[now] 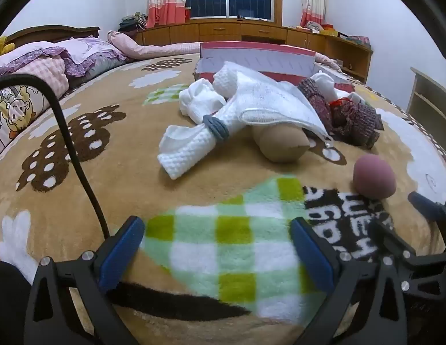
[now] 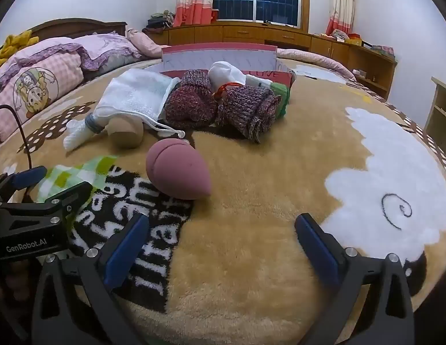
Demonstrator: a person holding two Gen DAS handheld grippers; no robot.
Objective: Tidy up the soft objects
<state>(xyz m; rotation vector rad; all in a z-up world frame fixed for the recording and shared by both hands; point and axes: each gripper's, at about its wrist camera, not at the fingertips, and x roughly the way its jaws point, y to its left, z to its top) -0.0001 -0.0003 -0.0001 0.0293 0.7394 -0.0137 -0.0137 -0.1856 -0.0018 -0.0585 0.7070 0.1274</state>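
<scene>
Both hovering pre-grasp, left gripper (image 1: 217, 247) and right gripper (image 2: 221, 243) fully spread, empty. Mauve teardrop foam sponge (image 2: 176, 171) lying on plush blanket (image 2: 251, 201), just ahead-left of right; likely next: right reaching, closing on it.

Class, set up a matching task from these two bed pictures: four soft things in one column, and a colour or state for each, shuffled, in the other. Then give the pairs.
Things
1. sponge
2. rolled towel
3. knitted socks
4. box

Descriptions
A. white, bound with a grey band
B. open, red-edged, behind the pile
C. dusty pink, teardrop-shaped, lying alone
D. dark red and purple mixed yarn

Pairs: 1-C, 2-A, 3-D, 4-B
</scene>
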